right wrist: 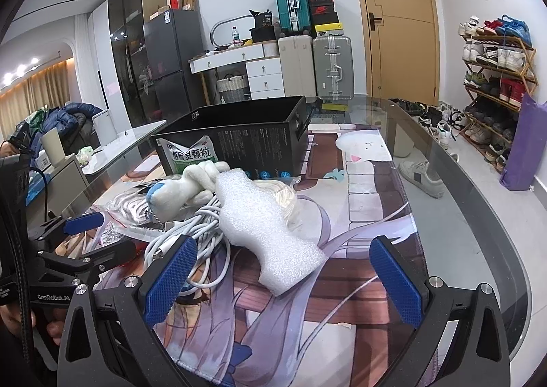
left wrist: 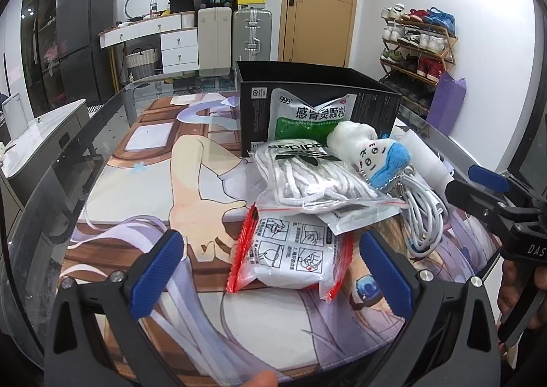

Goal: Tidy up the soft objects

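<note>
Left wrist view: the left gripper (left wrist: 271, 270), jaws released, frames a red-edged plastic sachet with white padding (left wrist: 290, 257) lying on the printed-mat surface (left wrist: 130, 188); probably light, squashy and slippery, best pinched mid-body.

Right wrist view: the right gripper (right wrist: 282, 279), jaws released, faces a white foam wrap (right wrist: 263, 233), likely featherlight and crushable.

We see our left gripper (left wrist: 271, 270) with its two blue fingers (left wrist: 159, 270) spread wide and holding nothing. Between them lies a red-edged packet (left wrist: 290, 258) on the picture mat (left wrist: 136, 181). Behind it a clear bag of white laces (left wrist: 304, 171) rests in a pile. A small plush toy (left wrist: 371, 152) with a blue end lies on top, next to a white cable (left wrist: 425, 216). A green and white pouch (left wrist: 309, 113) leans on the black box (left wrist: 372, 101). Our right gripper (left wrist: 478, 195) pokes in from the right edge.
</note>
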Tool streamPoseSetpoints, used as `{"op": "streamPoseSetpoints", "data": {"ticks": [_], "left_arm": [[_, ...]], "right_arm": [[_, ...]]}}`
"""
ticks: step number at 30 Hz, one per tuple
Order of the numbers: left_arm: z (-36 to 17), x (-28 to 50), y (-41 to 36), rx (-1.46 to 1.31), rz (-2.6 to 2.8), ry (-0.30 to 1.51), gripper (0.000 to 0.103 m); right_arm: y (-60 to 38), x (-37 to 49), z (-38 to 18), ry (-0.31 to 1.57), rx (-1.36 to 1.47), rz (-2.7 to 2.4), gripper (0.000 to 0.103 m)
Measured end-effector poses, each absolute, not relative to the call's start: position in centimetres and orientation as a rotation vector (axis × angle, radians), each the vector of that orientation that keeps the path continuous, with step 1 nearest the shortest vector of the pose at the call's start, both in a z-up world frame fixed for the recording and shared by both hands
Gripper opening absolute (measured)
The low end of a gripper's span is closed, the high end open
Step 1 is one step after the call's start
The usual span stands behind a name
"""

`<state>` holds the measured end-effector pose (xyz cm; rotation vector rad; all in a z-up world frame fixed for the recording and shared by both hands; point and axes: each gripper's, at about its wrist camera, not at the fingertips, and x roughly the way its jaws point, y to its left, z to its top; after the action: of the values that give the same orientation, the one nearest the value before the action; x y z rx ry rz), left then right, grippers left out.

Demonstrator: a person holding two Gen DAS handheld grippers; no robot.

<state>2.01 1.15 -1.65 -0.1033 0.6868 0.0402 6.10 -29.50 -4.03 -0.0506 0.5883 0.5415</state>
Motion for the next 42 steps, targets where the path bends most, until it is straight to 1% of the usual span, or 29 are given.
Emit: {"op": "streamPoseSetpoints", "data": {"ticks": [12,16,18,20,21,22,23,25,26,27,29,30,31,32,34,35,36,42], "left_arm": [[-1.6,2.6,1.3,-0.098,-0.004,0.68,0.103],[-1.5,2.8,1.6,-0.114,-0.026,0.674,0.103],[-1.5,2.8,1.4,-0.11,-0.031,0.675,0.103],[-1.5,2.8,1.5,-0.107,-0.037,0.676,0.102],[-1.5,2.8,1.5,-0.11,-0.044,0.674,0.1],[-1.5,2.7,1.6,-0.114,-0.051,0.673,0.094],[-1.5,2.7,1.7,-0.121,-0.068,0.675,0.09],[-1.6,2.7,1.6,-0.132,-0.102,0.685,0.077],[-1.6,2.7,1.6,-0.134,-0.117,0.687,0.073],[-1.6,2.6,1.4,-0.128,-0.123,0.691,0.066],[-1.4,2.4,1.2,-0.11,-0.131,0.68,0.061],[-1.3,2.2,1.2,-0.106,-0.139,0.675,0.057],[-1.2,2.1,1.3,-0.111,-0.149,0.675,0.05],[-1.2,2.0,1.4,-0.116,-0.151,0.675,0.049],[-1.1,1.6,1.5,-0.129,-0.154,0.675,0.048],[-1.0,1.4,1.5,-0.126,-0.152,0.674,0.047],[-1.0,1.1,1.5,-0.119,-0.149,0.672,0.047],[-0.4,0.0,2.0,-0.117,-0.131,0.658,0.046]], "right_arm": [[-29.5,7.6,-4.0,0.635,0.038,0.582,0.103],[-28.7,8.4,-4.4,0.657,0.025,0.574,0.102],[-28.6,8.7,-4.5,0.666,0.046,0.581,0.102],[-28.5,9.0,-4.6,0.678,0.065,0.59,0.098],[-28.5,9.2,-4.6,0.685,0.071,0.597,0.096],[-28.4,9.3,-4.6,0.687,0.075,0.602,0.092],[-28.4,9.4,-4.5,0.689,0.08,0.604,0.091],[-28.2,9.6,-4.5,0.69,0.081,0.606,0.089],[-28.1,9.6,-4.5,0.691,0.075,0.608,0.086],[-28.0,9.6,-4.5,0.693,0.072,0.611,0.085],[-27.9,9.5,-4.5,0.691,0.062,0.632,0.075],[-27.8,9.3,-4.4,0.682,0.053,0.636,0.073],[-27.8,9.2,-4.3,0.678,0.044,0.642,0.067],[-27.7,9.0,-4.3,0.675,0.038,0.652,0.06],[-27.6,8.7,-4.2,0.669,0.026,0.668,0.057],[-27.6,8.6,-4.1,0.664,0.02,0.671,0.047],[-27.6,8.4,-4.1,0.658,0.015,0.68,0.042],[-27.6,7.6,-3.4,0.618,-0.003,0.687,0.042]]}}
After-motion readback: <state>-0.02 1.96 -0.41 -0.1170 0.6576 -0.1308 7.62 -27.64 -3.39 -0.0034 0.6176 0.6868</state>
